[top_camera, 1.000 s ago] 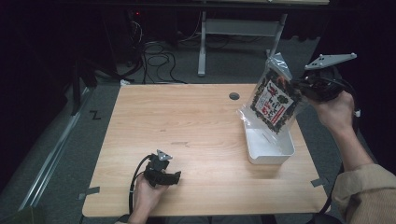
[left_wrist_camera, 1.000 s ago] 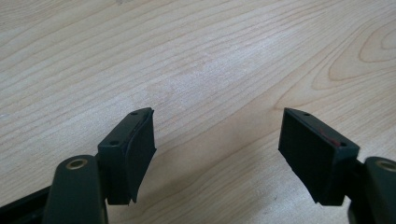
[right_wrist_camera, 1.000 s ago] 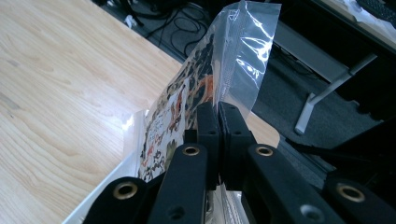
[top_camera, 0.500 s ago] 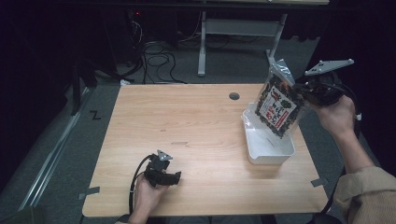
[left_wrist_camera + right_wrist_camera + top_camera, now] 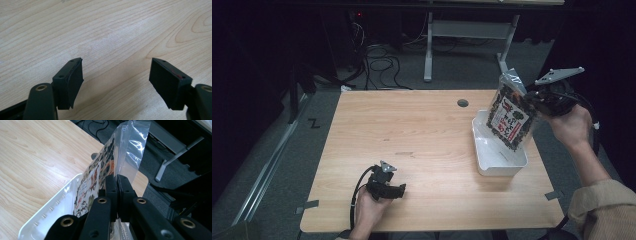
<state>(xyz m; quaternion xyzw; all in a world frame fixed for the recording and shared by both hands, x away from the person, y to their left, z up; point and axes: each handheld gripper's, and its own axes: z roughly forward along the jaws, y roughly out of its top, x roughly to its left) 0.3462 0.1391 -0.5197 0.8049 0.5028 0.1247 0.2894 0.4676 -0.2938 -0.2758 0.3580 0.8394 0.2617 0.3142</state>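
High view, table [image 5: 422, 135]: light wood, I work from its near edge.
Right gripper [image 5: 532, 100]: my jaws pinched tight on the snack bag [image 5: 512, 117], holding its clear side seam [image 5: 130, 147].
Snack bag: hangs tilted over the white tray [image 5: 492, 162] at the table's right side.
Left gripper [image 5: 399, 191]: rests near the front edge, my jaws [image 5: 115, 82] apart over bare wood, gripping nothing.
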